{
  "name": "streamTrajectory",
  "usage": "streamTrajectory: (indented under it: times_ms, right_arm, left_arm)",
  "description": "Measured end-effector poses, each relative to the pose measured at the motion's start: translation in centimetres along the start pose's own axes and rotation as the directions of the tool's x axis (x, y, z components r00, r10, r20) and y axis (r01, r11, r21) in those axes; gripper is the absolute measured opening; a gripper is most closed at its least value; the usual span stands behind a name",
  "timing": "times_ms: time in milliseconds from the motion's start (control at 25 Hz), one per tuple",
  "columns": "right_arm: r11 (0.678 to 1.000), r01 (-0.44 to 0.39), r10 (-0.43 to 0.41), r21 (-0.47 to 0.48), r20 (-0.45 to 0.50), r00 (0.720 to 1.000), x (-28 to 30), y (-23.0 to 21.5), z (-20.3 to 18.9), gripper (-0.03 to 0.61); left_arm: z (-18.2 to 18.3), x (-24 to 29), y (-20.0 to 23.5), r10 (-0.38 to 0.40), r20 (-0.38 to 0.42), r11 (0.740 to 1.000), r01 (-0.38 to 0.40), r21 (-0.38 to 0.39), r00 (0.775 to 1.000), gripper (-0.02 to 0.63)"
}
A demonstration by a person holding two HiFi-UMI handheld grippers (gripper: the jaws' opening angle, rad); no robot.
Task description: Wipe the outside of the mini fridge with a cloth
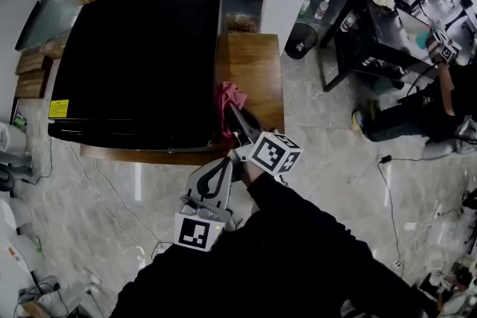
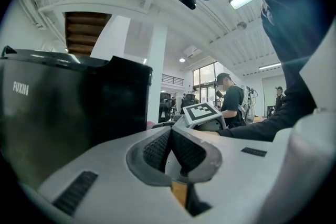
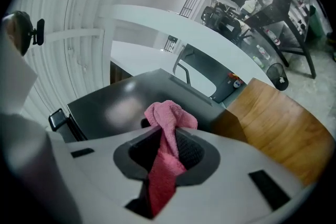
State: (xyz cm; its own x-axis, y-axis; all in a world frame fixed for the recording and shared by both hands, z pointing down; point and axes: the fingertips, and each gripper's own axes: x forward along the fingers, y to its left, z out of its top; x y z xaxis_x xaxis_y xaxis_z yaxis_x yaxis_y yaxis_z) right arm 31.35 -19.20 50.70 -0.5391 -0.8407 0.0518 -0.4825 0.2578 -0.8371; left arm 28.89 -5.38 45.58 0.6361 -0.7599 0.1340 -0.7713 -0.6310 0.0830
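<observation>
I hold the right gripper (image 3: 168, 147) clamped on the pink cloth (image 3: 169, 115), with a wad standing proud of the jaws so that fabric, not plastic, meets the fridge (image 1: 138, 56). The fridge stands on a wooden table (image 1: 257, 71). The cloth is at its right side near the front corner; I cannot tell if it touches. The left gripper (image 2: 170, 147) has its jaws together on nothing and hangs low by the front, idle, I judge. The head view gives the layout. Only the right gripper view shows the cloth's tail running back between the jaws.

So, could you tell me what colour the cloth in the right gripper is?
The soft terry cloth is pink, clearest in the right gripper view.
</observation>
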Motion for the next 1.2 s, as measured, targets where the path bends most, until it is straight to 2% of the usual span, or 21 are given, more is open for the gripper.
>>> streamTrajectory:
  times_ms: [360, 600, 840, 1200]
  right_arm:
    - [0.997, 0.066, -0.065, 0.030, -0.036, 0.997, 1.6, -8.7, -3.5, 0.072]
    - [0.988, 0.145, -0.140, 0.056, -0.083, 0.987, 1.7, -14.8, -6.8, 0.072]
    - [0.970, 0.235, -0.226, 0.058, -0.138, 0.964, 1.5, -19.8, -10.5, 0.072]
    - [0.939, 0.338, -0.342, -0.058, -0.226, 0.912, 0.7, -24.9, -15.0, 0.071]
  left_arm:
    - [-5.8, 2.7, 0.4, -0.014, -0.077, 1.000, 0.012, -0.019, 0.997, 0.006]
    - [-9.4, 4.0, -0.1, -0.007, -0.126, 1.000, 0.004, -0.028, 0.992, 0.006]
    - [-11.2, 4.3, 0.0, -0.003, -0.150, 0.999, -0.003, -0.036, 0.989, 0.006]
    - [-12.1, 2.8, 0.1, 0.029, -0.164, 0.998, -0.037, -0.046, 0.986, 0.006]
